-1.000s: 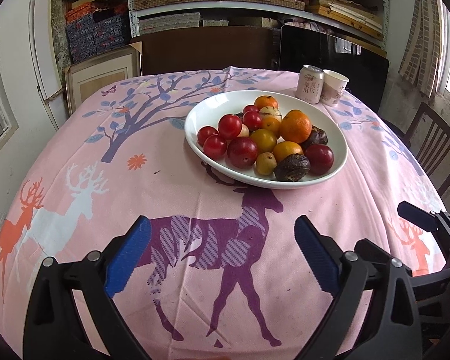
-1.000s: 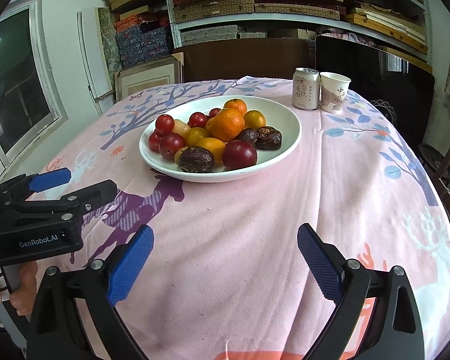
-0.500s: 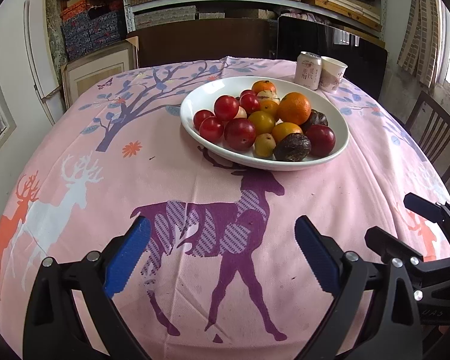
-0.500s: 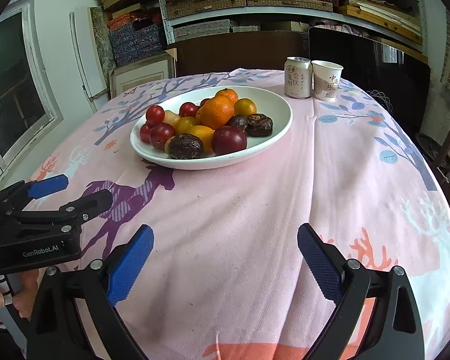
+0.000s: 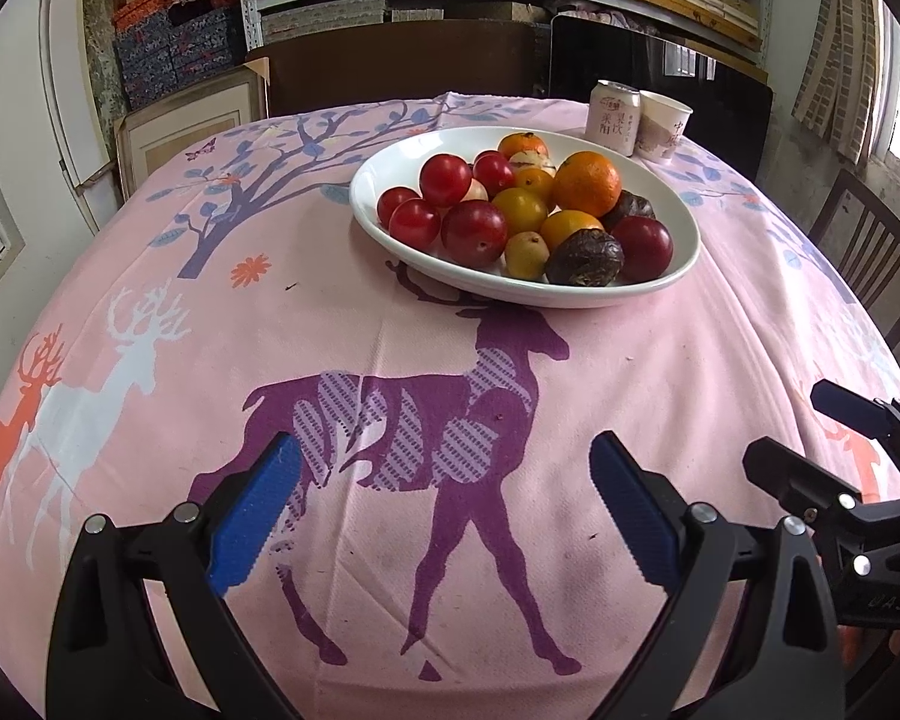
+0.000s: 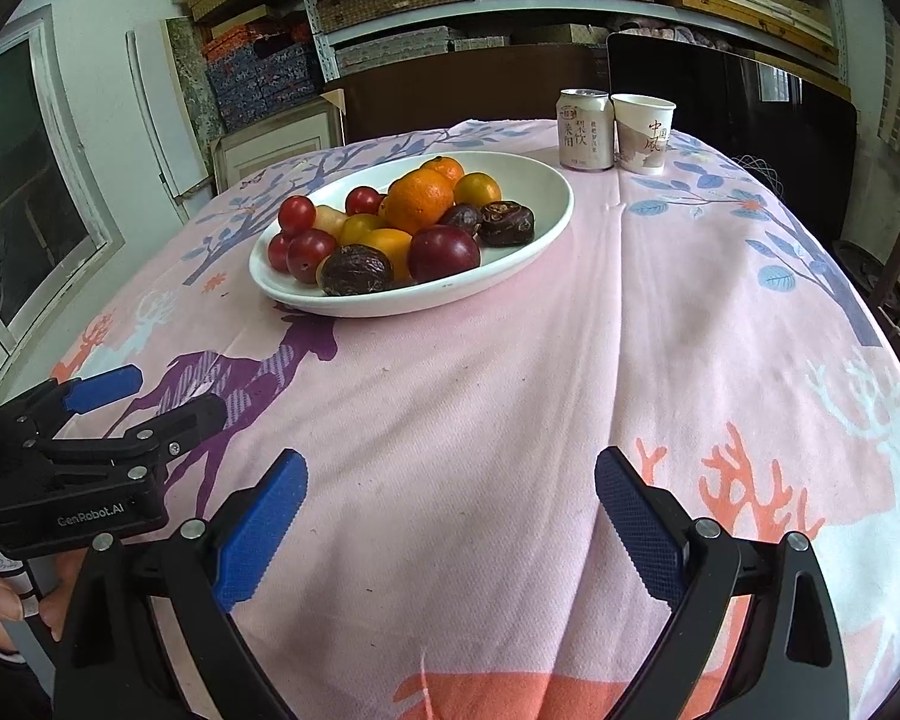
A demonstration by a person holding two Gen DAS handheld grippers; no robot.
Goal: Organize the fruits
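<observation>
Fruits (image 5: 525, 204) in bowl (image 5: 684, 240); chair (image 5: 870, 252) left view only.

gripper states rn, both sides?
Left gripper: open, holding nothing, above the pink deer-print tablecloth.
Right gripper: open, holding nothing.

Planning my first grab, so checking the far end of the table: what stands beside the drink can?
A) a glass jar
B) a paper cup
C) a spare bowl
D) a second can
B: a paper cup stands upright just right of the drink can, beyond the white bowl of fruit.
</observation>
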